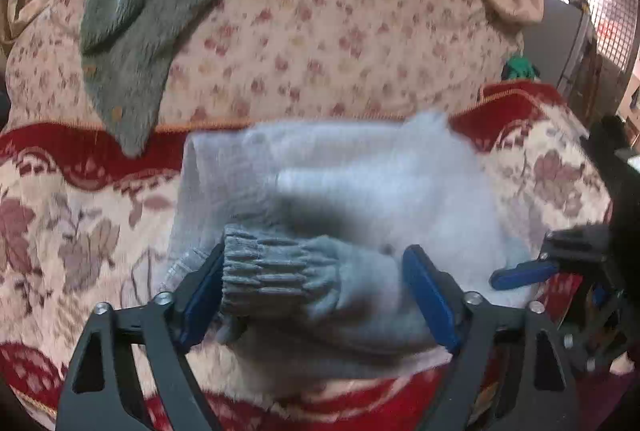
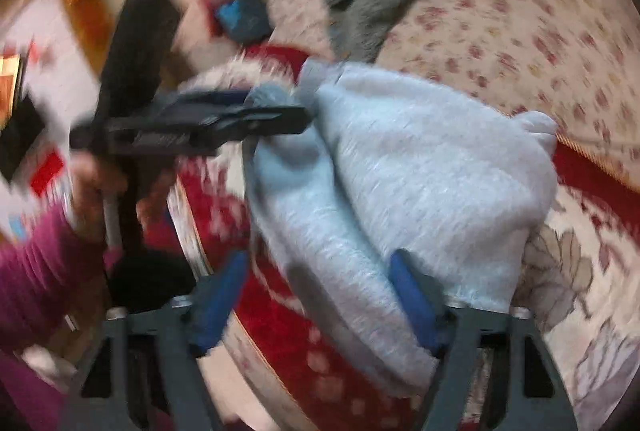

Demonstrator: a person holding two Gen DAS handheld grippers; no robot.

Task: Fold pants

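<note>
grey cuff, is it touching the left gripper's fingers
Touching on one side: in the left wrist view the cuff presses against the near-left finger of the left gripper; the other finger stands clear of it.

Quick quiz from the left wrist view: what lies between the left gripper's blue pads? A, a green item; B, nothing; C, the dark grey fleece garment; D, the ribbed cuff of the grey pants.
D: the ribbed cuff of the light grey pants sits between the left gripper pads.
</note>
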